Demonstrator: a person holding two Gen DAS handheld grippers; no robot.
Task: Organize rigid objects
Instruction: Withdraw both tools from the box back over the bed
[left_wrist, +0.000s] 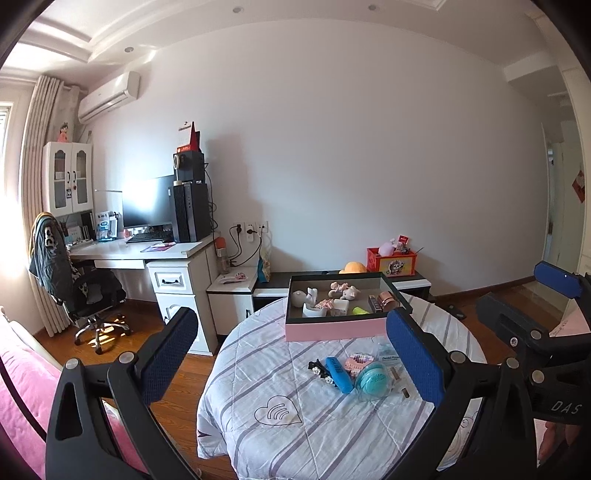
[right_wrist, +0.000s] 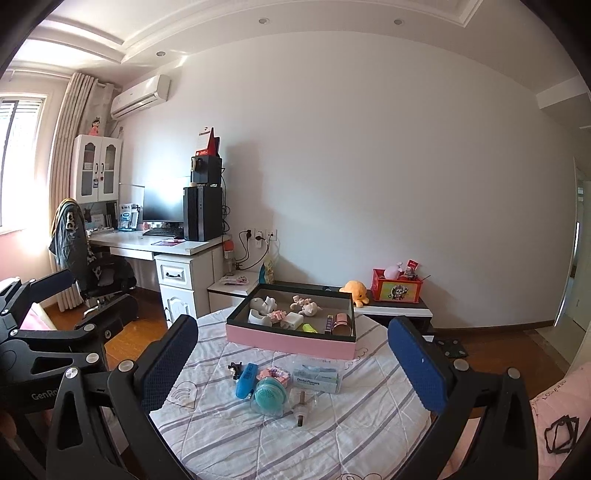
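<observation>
Indoors, round table (right_wrist: 332, 424) in striped cloth, pink box (right_wrist: 291, 341), bedroom desk (right_wrist: 155, 243)

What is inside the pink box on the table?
The pink box holds small white figurines, a yellow piece and a copper-coloured item. Its near wall hides part of the floor.

Daylight glares from the left window (right_wrist: 18, 155); sharp centre, fisheye-bent, dark-vignetted edges.

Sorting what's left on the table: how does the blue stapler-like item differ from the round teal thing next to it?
The long blue rectangular item is elongated, opaque and bare; the round teal dotted pad is disc-shaped and sits in a clear plastic case. Both lie on the striped quilted cloth, touching each other, outside the pink box.
</observation>
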